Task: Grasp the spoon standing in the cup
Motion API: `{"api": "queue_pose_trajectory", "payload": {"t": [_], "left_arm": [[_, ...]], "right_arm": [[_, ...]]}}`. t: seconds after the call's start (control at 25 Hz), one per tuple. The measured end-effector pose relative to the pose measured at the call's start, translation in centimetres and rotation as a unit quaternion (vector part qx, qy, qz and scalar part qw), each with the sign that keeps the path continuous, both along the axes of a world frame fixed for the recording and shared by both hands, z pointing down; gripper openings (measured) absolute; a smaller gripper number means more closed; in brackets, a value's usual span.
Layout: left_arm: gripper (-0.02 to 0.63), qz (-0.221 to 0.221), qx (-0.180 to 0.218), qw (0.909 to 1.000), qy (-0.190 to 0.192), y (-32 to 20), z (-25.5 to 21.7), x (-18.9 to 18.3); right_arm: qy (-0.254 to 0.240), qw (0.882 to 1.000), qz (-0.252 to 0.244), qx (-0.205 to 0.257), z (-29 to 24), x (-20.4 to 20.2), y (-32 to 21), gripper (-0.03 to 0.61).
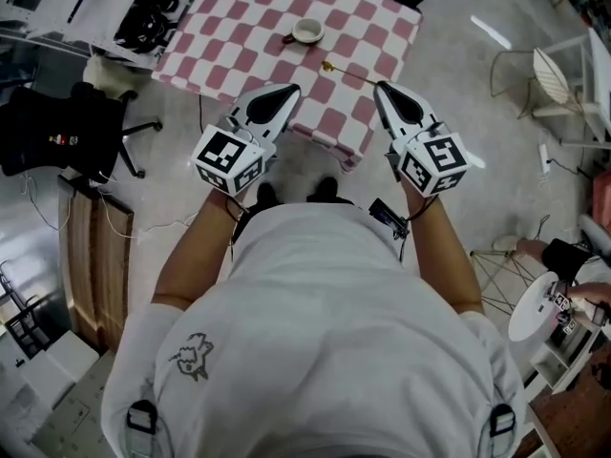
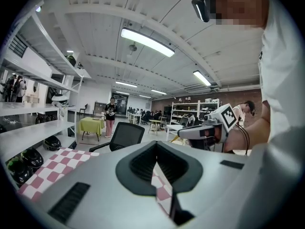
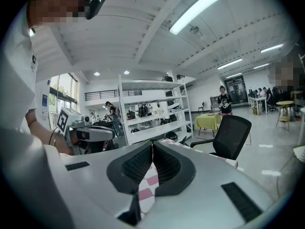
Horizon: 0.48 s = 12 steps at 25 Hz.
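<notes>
Two grippers are held side by side in front of the person, their tips showing against the near edge of the table (image 1: 229, 27), which is covered by a red-and-white checked cloth.

Left gripper (image 1: 284, 93): jaws together, tips meeting, and the left gripper view shows nothing between them.

Right gripper (image 1: 383, 91): jaws likewise together and empty in the right gripper view.

Cup (image 1: 307, 31): upright on the cloth toward the far side, well apart from both grippers.

Spoon (image 1: 348, 72): thin and gold-coloured, lying flat on the cloth outside the cup. Its bowl end is toward the cup, near it but apart. Its handle runs toward the right gripper and ends close to that gripper's tip in the head view. Whether the two touch cannot be judged.

Black office chair (image 1: 72, 132): on the floor to the left of the table, near the left gripper's side.
</notes>
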<state>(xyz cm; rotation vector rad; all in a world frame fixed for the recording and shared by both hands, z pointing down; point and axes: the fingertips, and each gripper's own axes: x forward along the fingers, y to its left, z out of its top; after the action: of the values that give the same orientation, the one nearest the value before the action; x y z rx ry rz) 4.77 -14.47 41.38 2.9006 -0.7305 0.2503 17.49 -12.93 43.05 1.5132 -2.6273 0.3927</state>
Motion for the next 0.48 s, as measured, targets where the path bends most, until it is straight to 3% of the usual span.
{"api": "queue_pose_trajectory", "payload": {"t": [0.48], "left_arm": [[0.014, 0.025, -0.002, 0.9996, 0.015, 2.7, -0.4, -6.3]], "right_arm": [[0.012, 1.000, 0.025, 0.005, -1.0, -6.3, 3.4, 0.033]]}}
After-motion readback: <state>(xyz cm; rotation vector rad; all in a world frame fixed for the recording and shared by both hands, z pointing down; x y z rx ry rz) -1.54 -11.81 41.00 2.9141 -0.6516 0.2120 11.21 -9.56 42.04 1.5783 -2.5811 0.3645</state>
